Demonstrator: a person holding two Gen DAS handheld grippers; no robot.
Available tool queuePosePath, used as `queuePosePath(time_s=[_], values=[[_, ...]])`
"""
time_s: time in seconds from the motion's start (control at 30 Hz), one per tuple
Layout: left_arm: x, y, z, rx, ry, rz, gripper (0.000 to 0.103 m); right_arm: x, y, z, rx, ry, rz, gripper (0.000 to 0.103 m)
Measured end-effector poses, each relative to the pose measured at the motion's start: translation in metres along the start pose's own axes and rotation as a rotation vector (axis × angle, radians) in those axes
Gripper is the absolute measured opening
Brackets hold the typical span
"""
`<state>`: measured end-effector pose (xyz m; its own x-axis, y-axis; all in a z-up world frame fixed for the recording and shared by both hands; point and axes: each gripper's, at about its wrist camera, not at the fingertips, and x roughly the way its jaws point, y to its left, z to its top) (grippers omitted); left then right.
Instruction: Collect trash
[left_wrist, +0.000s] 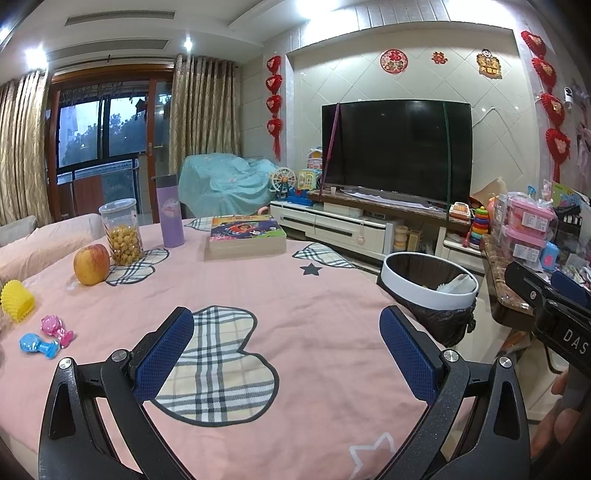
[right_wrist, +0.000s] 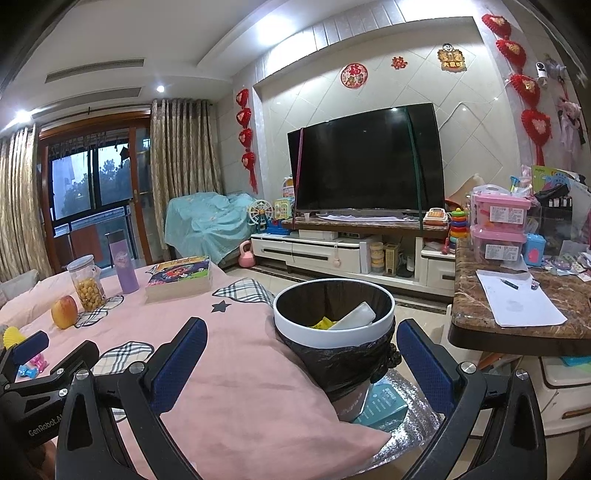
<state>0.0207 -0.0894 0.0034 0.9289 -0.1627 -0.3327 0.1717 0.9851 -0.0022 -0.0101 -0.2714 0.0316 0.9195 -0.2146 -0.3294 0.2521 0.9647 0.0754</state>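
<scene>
Right wrist view: our right gripper (right_wrist: 301, 363) jaws gape empty around the bin (right_wrist: 334, 314); left gripper (left_wrist: 286, 356) likewise empty.

You have ceiling spotlights (left_wrist: 188, 43) blown out to white glare, with dusk-dim windows (left_wrist: 99, 129). Your fisheye bends edges hard, corners vignette black; the centre stays sharp, the TV screen (right_wrist: 369, 162) faintly reflective.

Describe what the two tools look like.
Both match: the left tool and the right tool have black, speckled, angular frames with triangular cutouts and silver screws. Each finger carries a blue textured pad. White lettering shows on the bodies: "GenRobot.AI" on the left one, "DAS" on the right one.
</scene>
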Motion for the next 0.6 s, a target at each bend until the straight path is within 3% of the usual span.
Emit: queuePosePath(time_s=[0.6], values=[[0.0000,-0.0002,0.0005,0.001,0.000,0.001,0.103,0.0012,0.0008,0.0000,0.002,0.007,0.008,0.103]])
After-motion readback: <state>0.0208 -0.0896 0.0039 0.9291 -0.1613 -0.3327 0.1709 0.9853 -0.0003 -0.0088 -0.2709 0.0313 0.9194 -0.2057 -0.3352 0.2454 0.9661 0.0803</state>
